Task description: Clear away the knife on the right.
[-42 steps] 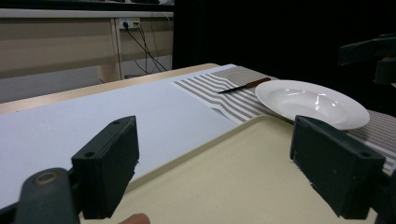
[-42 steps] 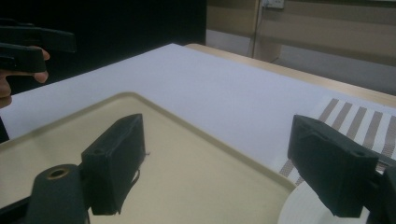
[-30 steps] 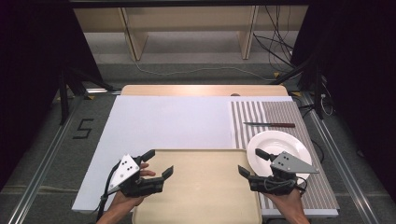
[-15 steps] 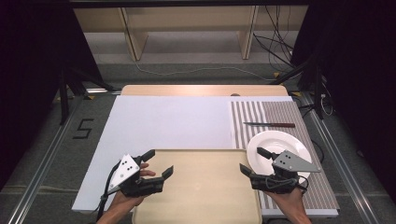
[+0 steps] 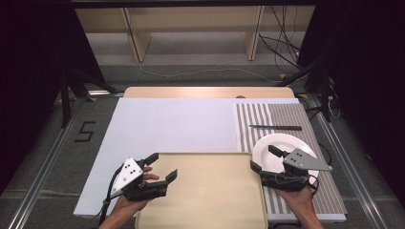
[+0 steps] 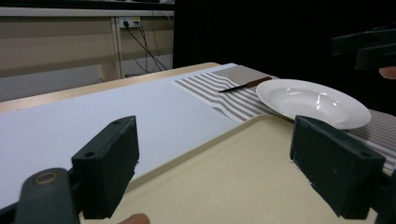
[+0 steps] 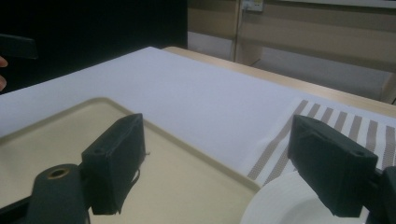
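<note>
High view shows both tongs, left [image 5: 161, 167] and right [image 5: 261, 158], spread at the flat beige plastic tray [image 5: 205, 191]; we should pinch its opposite rims evenly.

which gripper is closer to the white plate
Right. The right gripper hangs at the white plate's near left rim, one jaw over it. The left gripper is across the beige tray, at its left edge, well away.

High view looks down and forward over the counter [image 5: 172, 129]; both gripper views sit low, close, sharing the tray [image 5: 210, 191] [image 6: 243, 182] [image 7: 56, 140].
</note>
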A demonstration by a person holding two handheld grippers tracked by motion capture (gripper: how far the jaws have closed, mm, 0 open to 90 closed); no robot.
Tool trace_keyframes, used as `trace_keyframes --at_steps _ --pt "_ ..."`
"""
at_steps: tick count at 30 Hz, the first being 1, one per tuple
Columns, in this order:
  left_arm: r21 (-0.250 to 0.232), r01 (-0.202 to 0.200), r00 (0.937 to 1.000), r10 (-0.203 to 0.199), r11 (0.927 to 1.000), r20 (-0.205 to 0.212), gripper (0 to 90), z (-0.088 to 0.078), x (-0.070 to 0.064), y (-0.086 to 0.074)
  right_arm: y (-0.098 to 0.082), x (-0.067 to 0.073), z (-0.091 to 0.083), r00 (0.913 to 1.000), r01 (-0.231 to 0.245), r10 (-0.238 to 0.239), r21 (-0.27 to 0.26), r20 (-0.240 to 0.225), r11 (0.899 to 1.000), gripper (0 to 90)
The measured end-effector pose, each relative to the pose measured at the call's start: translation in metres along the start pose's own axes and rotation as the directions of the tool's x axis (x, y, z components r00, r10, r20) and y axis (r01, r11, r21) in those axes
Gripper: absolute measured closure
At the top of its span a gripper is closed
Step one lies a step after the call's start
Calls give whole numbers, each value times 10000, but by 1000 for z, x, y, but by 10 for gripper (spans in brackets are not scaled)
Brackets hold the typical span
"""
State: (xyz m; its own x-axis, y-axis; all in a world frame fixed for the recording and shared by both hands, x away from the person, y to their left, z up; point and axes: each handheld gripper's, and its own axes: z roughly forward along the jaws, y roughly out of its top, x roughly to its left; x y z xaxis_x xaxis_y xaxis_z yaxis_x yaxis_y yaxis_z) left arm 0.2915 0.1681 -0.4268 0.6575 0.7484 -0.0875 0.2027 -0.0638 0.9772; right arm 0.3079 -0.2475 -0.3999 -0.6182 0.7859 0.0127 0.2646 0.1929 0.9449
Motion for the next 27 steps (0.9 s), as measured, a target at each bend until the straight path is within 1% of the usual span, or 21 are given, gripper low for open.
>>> trace_keyframes --at_steps 10,11,12,15,16,19,23,24,25,26,27 --pt "6 0 10000 0 10000 -8 153 0 0 0 -1 -10 4 9996 73 -76 94 282 9999 201" --pt "4 6 10000 -6 10000 -16 153 0 0 0 -1 -12 5 9991 161 -165 121 378 9998 200" --pt "4 6 10000 -6 10000 -16 153 0 0 0 0 -14 5 9990 148 -153 125 422 9998 200" --pt "3 -12 10000 12 10000 -29 153 0 1 0 0 -19 6 9994 115 -114 -25 325 9999 200" --pt "2 -18 10000 18 10000 -34 153 0 1 0 0 -24 7 9990 186 -185 -39 396 9998 202" --pt "8 -22 10000 22 10000 -39 153 0 1 0 0 -33 11 9974 222 -233 164 676 9996 202" --pt "5 -26 10000 26 10000 -34 153 0 1 0 0 -44 14 9956 87 -113 285 935 9996 204" --pt "5 -26 10000 26 10000 -34 153 0 1 0 0 -44 14 9956 87 -113 285 935 9996 204" --pt "0 -18 10000 18 10000 -24 153 0 1 0 1 -49 14 9952 -113 84 291 970 9995 204" --pt "0 -18 10000 18 10000 -24 153 0 1 0 1 -49 14 9952 -113 84 291 970 9995 204" --pt "2 -15 10000 15 10000 -26 153 0 1 0 2 -54 15 9947 -273 244 274 1001 9993 206"
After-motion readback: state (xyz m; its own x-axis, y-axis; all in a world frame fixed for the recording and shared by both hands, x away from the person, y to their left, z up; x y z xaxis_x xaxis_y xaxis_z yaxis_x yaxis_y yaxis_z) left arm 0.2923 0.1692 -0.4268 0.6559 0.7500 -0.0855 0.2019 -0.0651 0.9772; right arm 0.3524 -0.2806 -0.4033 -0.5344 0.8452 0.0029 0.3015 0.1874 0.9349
